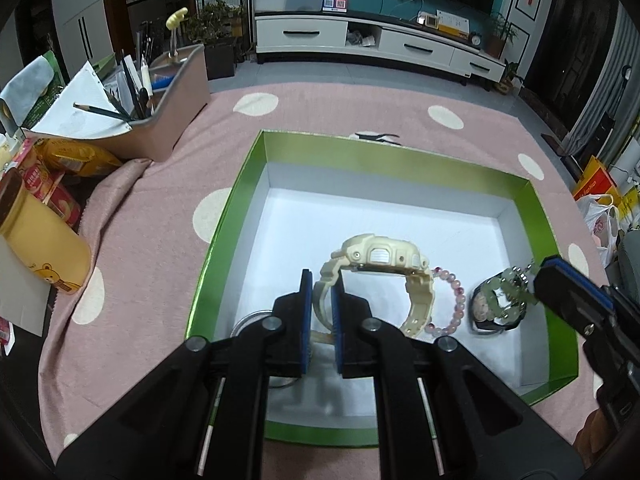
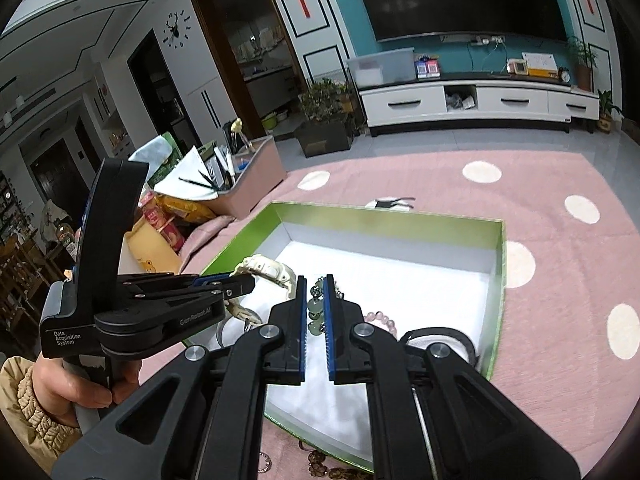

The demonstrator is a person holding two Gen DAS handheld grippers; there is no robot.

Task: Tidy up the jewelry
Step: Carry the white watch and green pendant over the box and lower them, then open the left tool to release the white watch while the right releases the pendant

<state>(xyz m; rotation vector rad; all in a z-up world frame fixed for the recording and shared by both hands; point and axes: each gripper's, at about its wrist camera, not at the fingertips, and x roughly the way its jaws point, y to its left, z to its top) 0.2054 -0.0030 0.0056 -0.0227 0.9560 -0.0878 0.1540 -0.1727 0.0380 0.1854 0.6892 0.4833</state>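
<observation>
A green box [image 1: 224, 232] with a white floor lies on the pink spotted cloth. My left gripper [image 1: 322, 280] is shut on the strap of a cream watch [image 1: 376, 258] and holds it upright over the box floor. A pink bead bracelet [image 1: 458, 300] lies beside it, and a black watch [image 1: 486, 320] lies to the right. My right gripper [image 2: 316, 284] is shut on a green jade bead bracelet [image 2: 314, 306] above the box [image 2: 496, 280]. In the left wrist view its tip [image 1: 538, 276] holds the jade bracelet [image 1: 508, 292] over the black watch.
A pink desk organiser [image 1: 168, 92] with pencils stands at the back left, with snack packets [image 1: 72, 160] and a yellow bear jar [image 1: 44, 240] at the left. A black hair clip [image 1: 378, 137] lies behind the box. More jewellery [image 2: 320, 464] lies on the cloth in front of the box.
</observation>
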